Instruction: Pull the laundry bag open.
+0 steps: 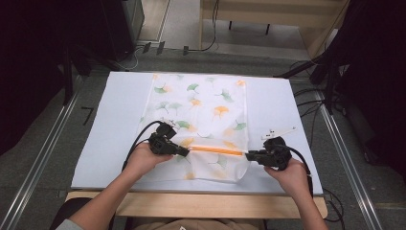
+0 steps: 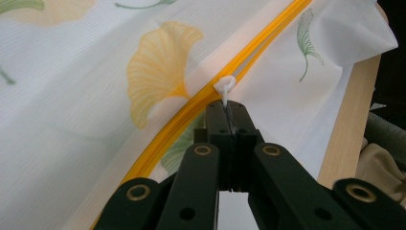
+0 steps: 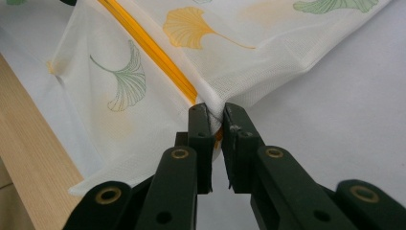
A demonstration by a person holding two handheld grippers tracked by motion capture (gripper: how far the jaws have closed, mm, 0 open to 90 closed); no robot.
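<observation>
A white mesh bag (image 1: 198, 124) printed with green and yellow ginkgo leaves lies flat on the white sheet (image 1: 117, 115) that covers the desk (image 1: 201, 203). It sits in the middle of the sheet, and its near end reaches almost to the front edge. An orange zipper (image 1: 218, 150) runs across the bag near that end, between the two hands.

The left tongs (image 1: 184, 151) meet the left end of the zipper. In the left gripper view the jaws are pressed tight together on the small white zipper pull (image 2: 224, 88), whose loop sticks out just past the tips and rests against the orange zipper (image 2: 191, 108). A yellow leaf print lies just beside the zipper there, and the pale wooden edge of the desk (image 2: 347, 129) shows beyond the bag's corner.

The right tongs (image 1: 249, 155) are at the right edge of the bag, at the other end of the zipper. In the right gripper view the jaws stand narrow, with a pinch of the mesh bag (image 3: 239, 52) and the end of the zipper (image 3: 153, 50) caught between them. The cloth rises in a fold from the tips. The bare white sheet (image 3: 344, 124) lies to one side, the wooden desk edge (image 3: 33, 143) to the other.
</observation>
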